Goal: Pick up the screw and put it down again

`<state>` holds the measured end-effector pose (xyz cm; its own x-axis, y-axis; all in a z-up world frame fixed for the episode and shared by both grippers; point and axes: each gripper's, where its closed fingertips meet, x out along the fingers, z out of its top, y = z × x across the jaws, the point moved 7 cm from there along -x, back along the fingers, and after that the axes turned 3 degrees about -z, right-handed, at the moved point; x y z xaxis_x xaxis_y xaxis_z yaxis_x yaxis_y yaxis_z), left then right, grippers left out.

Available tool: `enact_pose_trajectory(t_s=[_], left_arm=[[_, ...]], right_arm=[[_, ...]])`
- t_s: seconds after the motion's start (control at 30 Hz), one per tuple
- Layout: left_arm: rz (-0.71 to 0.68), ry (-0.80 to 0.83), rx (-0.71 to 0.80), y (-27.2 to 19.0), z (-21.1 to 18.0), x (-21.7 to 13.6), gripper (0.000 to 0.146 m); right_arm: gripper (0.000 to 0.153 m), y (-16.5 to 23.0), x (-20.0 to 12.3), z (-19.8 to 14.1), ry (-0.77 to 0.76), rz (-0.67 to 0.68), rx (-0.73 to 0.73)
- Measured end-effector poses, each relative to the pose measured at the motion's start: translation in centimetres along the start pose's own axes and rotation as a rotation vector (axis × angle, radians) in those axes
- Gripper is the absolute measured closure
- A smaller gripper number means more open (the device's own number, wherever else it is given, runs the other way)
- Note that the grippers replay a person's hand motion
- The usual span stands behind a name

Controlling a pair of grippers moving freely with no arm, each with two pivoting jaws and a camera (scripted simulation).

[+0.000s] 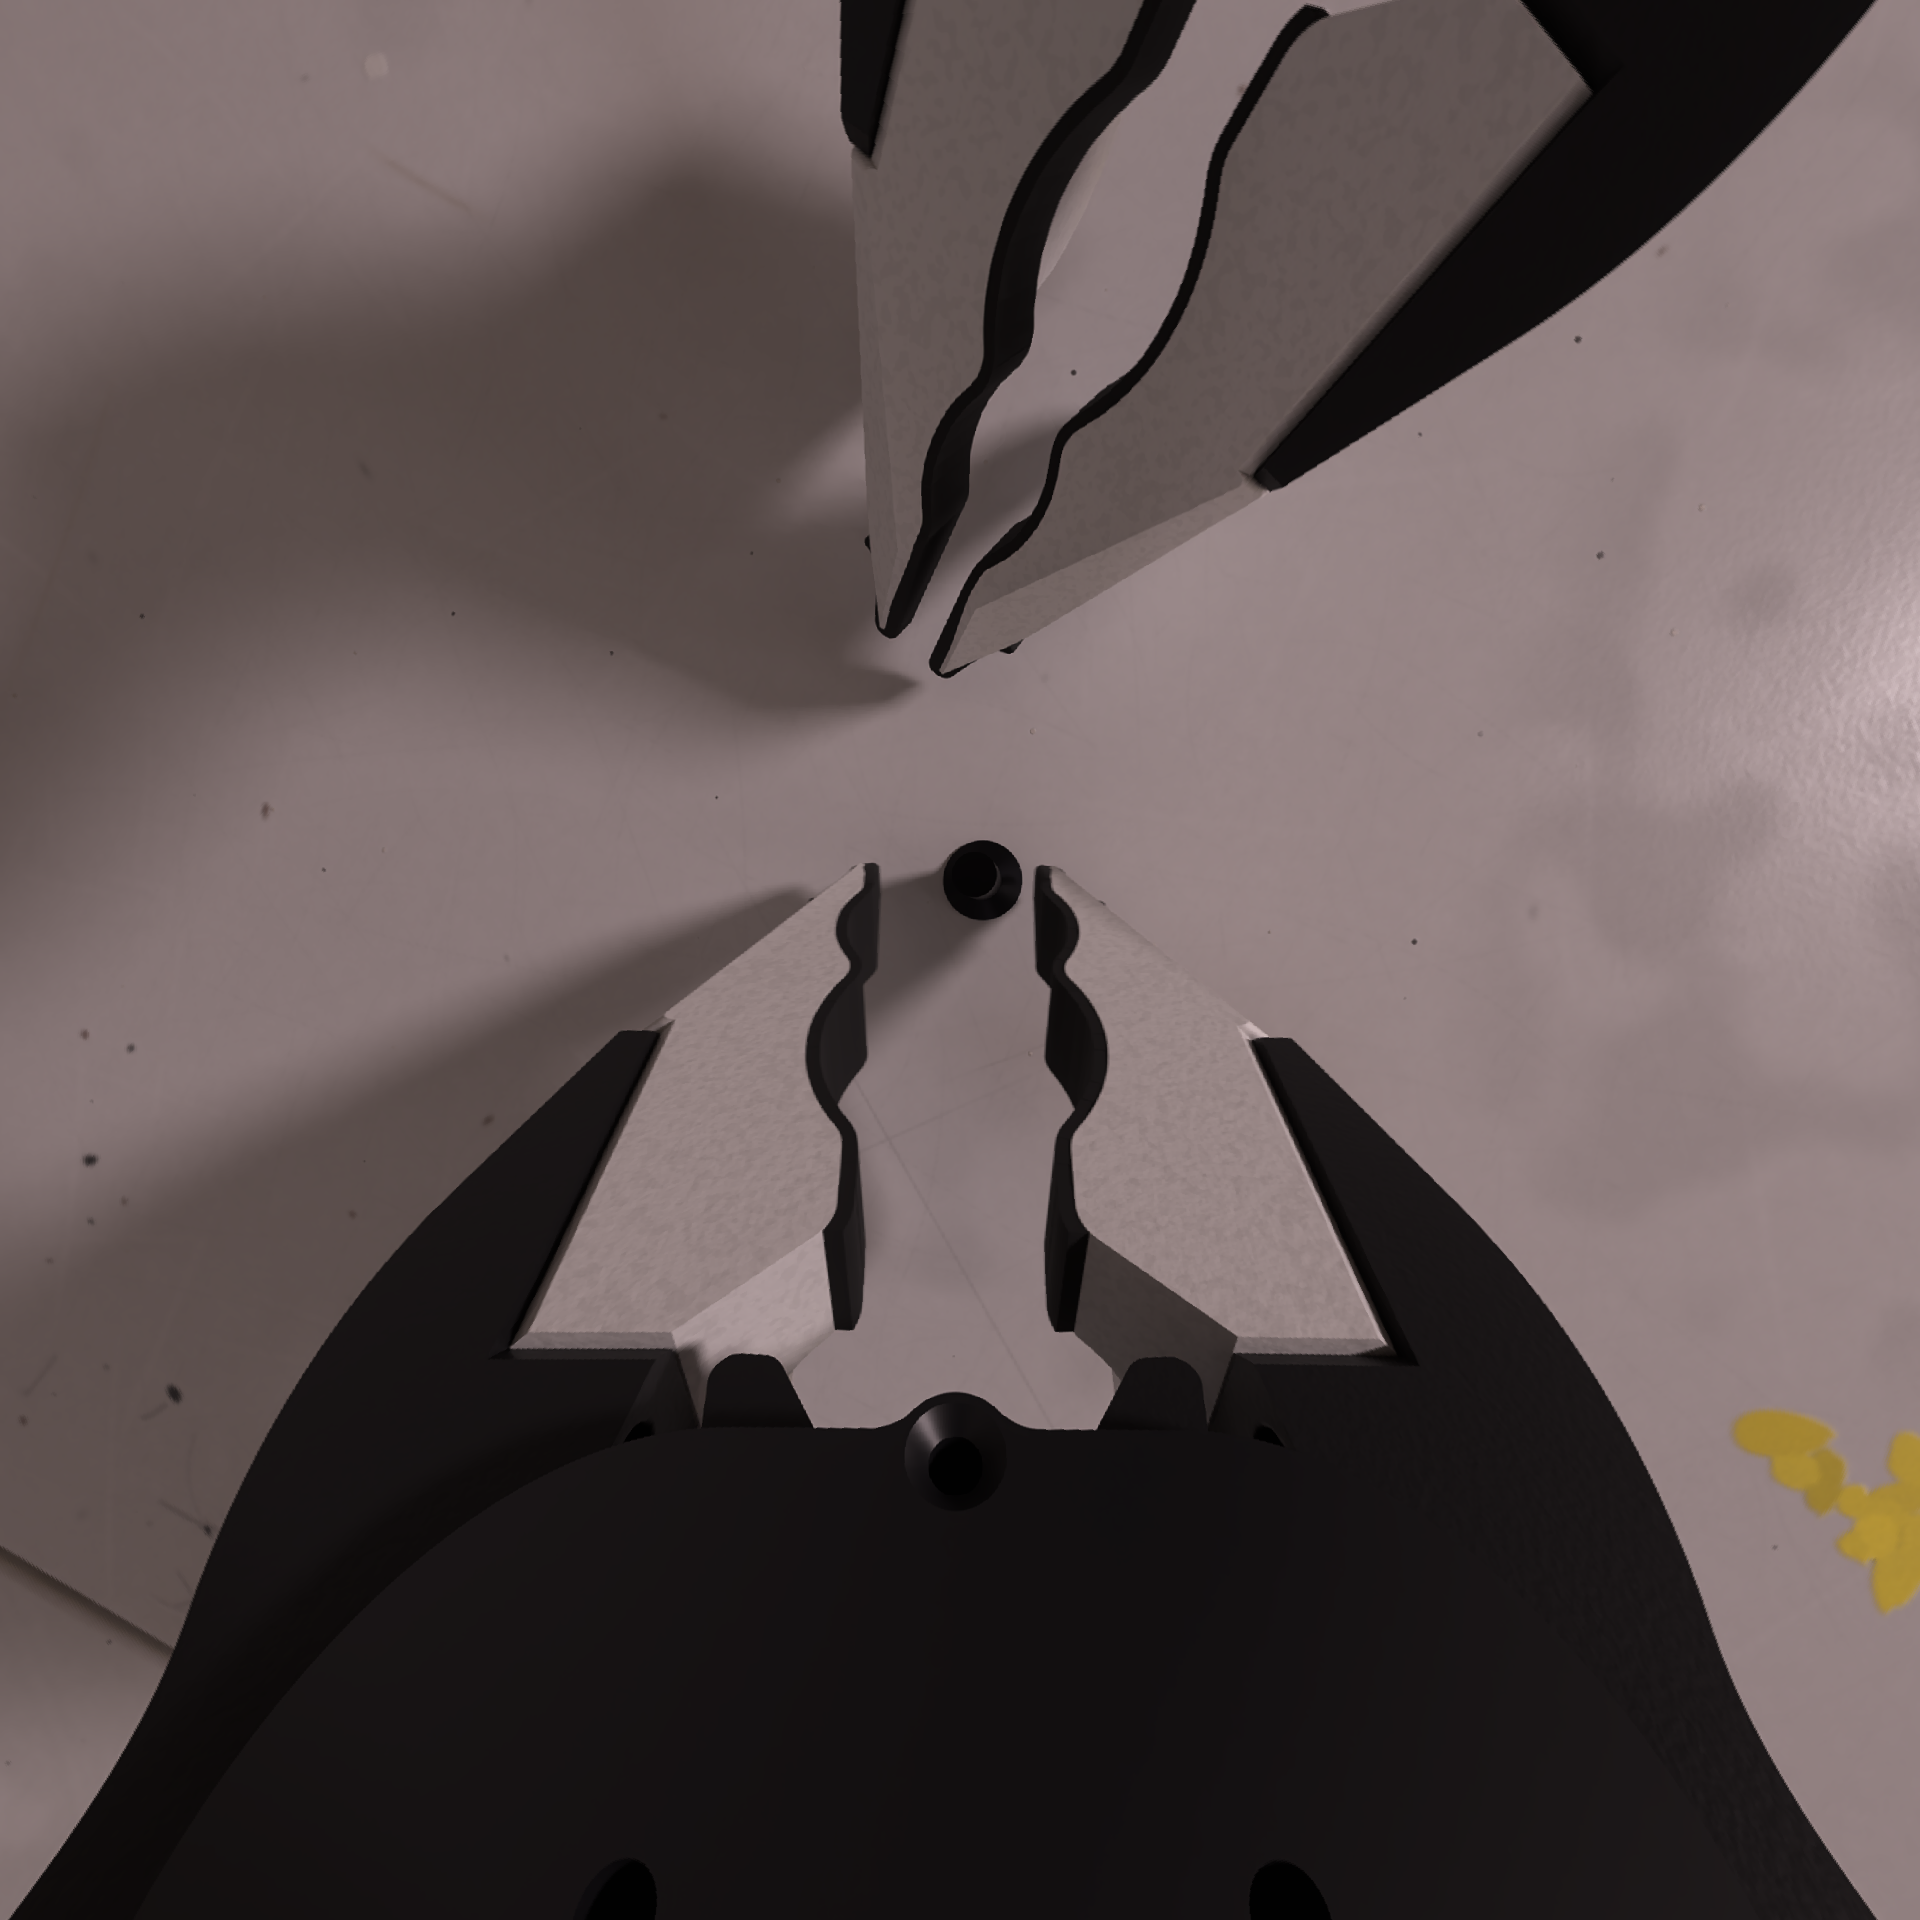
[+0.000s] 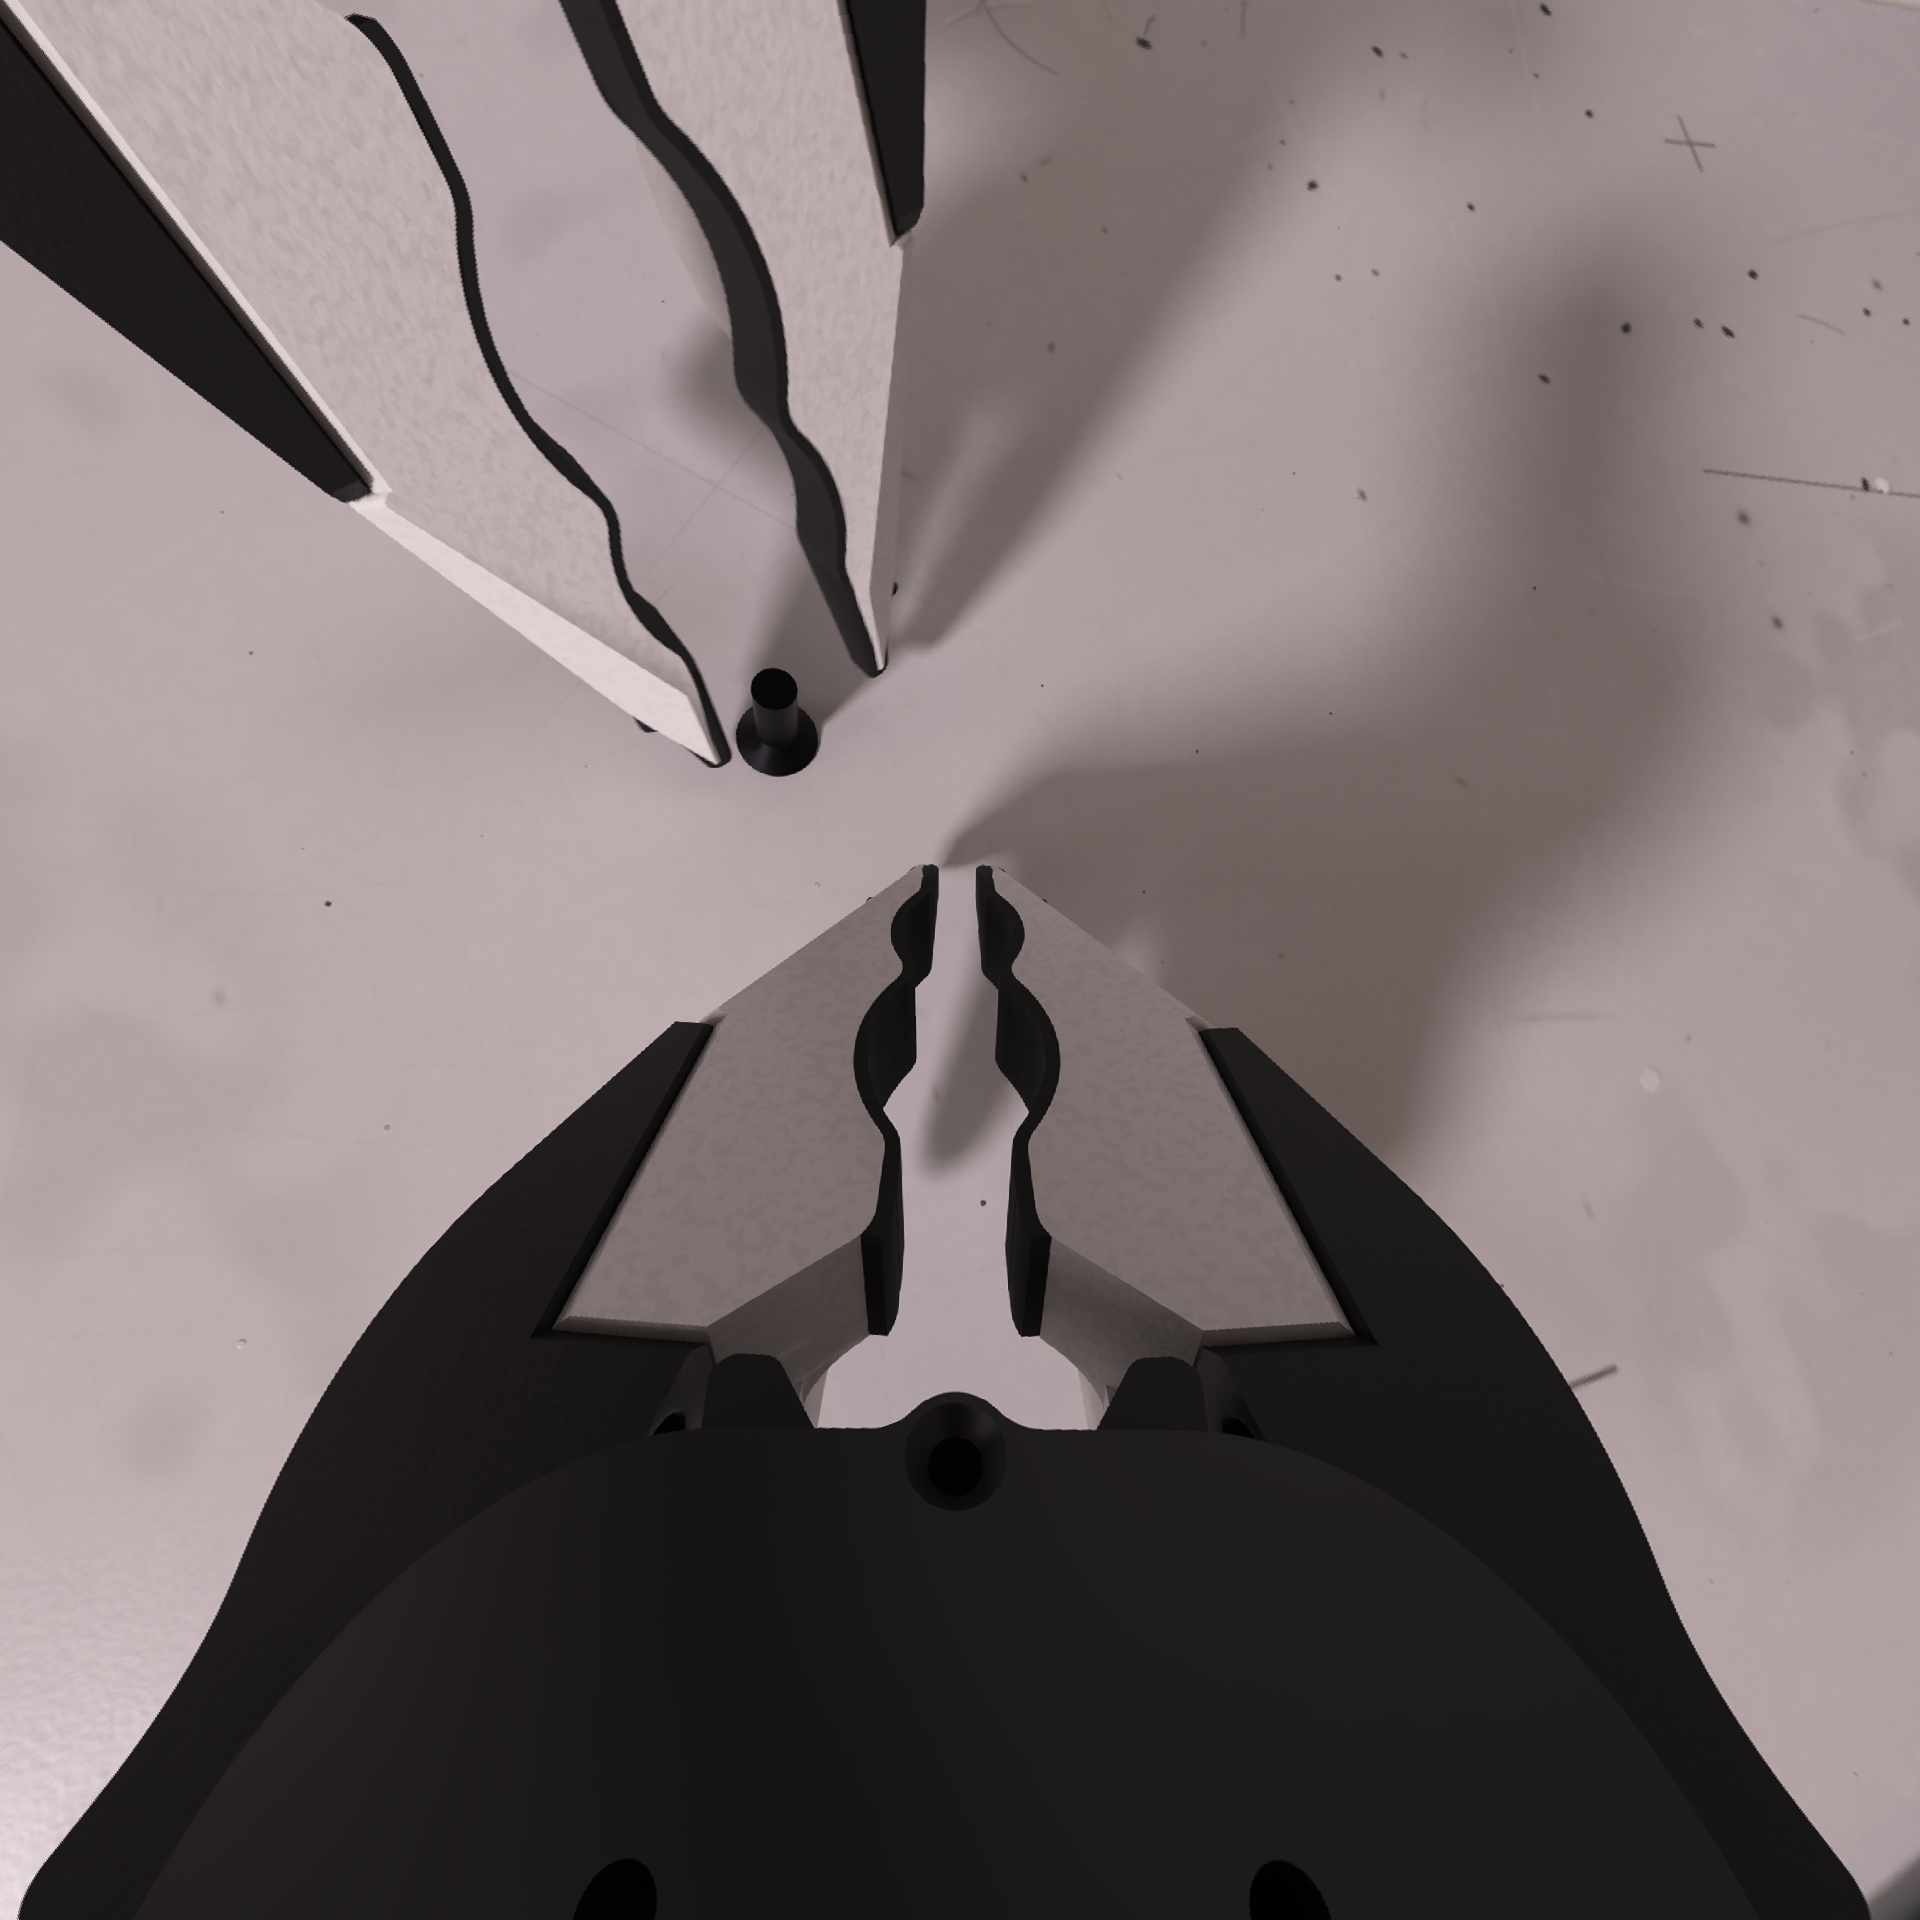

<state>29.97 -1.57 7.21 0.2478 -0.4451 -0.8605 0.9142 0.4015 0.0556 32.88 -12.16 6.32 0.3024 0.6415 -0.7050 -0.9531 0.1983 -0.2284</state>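
Note:
A small black screw (image 1: 980, 881) stands head down, shank up, on the pale grey tabletop (image 1: 416, 935). My left gripper (image 1: 956, 876) is open with its fingertips low on either side of the screw, a small gap on each side. In the right wrist view the screw (image 2: 774, 727) stands between the left gripper's (image 2: 795, 710) tips, closer to one finger (image 2: 686, 707). My right gripper (image 2: 955, 873) is shut and empty, with only a thin slit between its tips. It faces the left gripper from the far side (image 1: 920, 644), a short way from the screw.
Yellow paint marks (image 1: 1849, 1507) lie on the table at the right. A seam or edge (image 1: 83, 1600) crosses the lower left corner. Dark specks and scratches (image 2: 1766, 478) dot the surface. Soft shadows of both grippers fall across it.

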Motion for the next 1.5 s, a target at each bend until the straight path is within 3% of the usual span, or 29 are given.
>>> enact_pose_trajectory(t_s=[0.2,0.5,1.33,1.5], left_arm=[[0.017,-0.002,-0.011,-0.36,0.05,0.07,0.138],[0.072,-0.007,0.146,-0.16,-0.09,-0.34,0.138],[0.050,0.024,0.197,0.17,0.44,0.24,0.138],[0.051,0.033,0.203,0.15,0.50,0.24,0.138]], right_arm=[[0.146,0.09,-0.06,-0.04,-0.002,-0.002,-0.008],[0.146,0.14,-0.24,-0.22,-0.007,0.011,-0.021],[0.146,0.06,-0.63,0.23,-0.039,0.006,-0.021],[0.151,0.05,-0.58,0.59,-0.037,0.000,-0.022]])
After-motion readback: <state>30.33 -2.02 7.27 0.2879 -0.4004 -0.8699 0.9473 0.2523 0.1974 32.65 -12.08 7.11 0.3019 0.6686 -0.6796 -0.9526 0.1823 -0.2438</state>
